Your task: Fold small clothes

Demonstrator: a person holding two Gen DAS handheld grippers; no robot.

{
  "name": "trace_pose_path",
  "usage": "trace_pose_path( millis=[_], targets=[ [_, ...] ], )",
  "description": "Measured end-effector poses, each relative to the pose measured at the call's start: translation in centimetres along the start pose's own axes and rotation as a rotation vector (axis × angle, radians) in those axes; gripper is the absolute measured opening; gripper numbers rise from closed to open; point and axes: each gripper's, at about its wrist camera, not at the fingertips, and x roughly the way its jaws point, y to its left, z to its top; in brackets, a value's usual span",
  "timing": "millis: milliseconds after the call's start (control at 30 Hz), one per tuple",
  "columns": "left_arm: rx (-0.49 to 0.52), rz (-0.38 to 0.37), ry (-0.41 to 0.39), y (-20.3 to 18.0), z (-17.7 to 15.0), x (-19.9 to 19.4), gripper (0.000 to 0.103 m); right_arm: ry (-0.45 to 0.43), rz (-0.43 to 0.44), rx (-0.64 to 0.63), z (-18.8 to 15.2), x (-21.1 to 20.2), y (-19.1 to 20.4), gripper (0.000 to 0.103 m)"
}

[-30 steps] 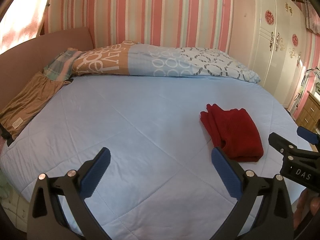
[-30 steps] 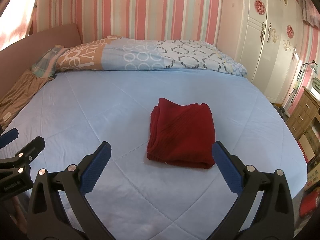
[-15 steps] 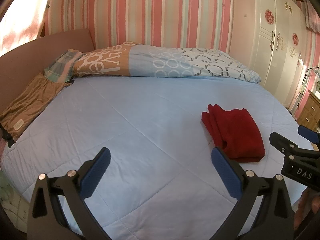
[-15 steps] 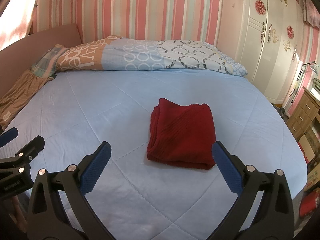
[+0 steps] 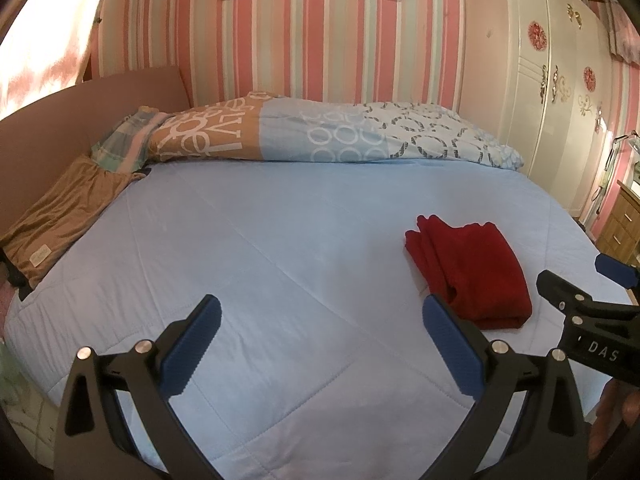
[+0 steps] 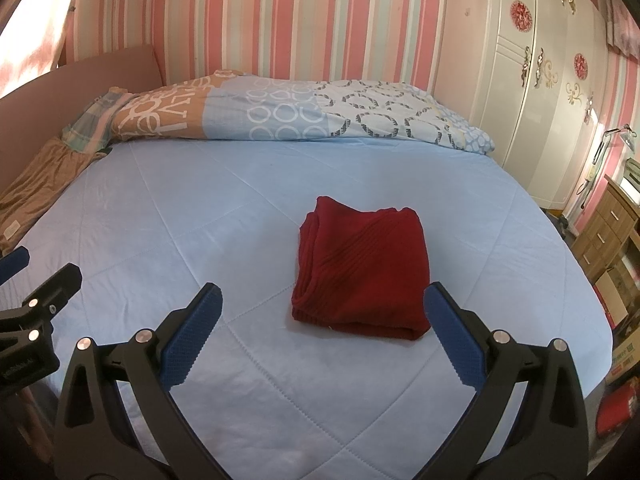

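A dark red knitted garment (image 6: 362, 270) lies folded into a neat rectangle on the light blue quilt (image 6: 200, 208) of the bed; it also shows at the right in the left wrist view (image 5: 472, 268). My right gripper (image 6: 320, 344) is open and empty, hovering just in front of the garment's near edge. My left gripper (image 5: 320, 346) is open and empty over bare quilt, to the left of the garment. The right gripper's side shows in the left wrist view (image 5: 584, 320).
A patterned duvet and pillows (image 5: 320, 136) lie along the head of the bed. Brown and plaid clothes (image 5: 60, 208) lie at the left edge by the headboard. A white wardrobe (image 6: 540, 80) and a wooden drawer unit (image 6: 608, 232) stand to the right.
Both grippers have drifted slightly; the views shifted a little. The folded red garment lies as before and both grippers stay open.
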Motion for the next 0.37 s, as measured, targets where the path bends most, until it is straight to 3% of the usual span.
trace_pose_path(
  millis=[367],
  targets=[
    [-0.037, -0.004, 0.034, 0.61, -0.10, 0.55, 0.101, 0.006, 0.002, 0.005, 0.09, 0.17, -0.20, 0.100]
  ],
)
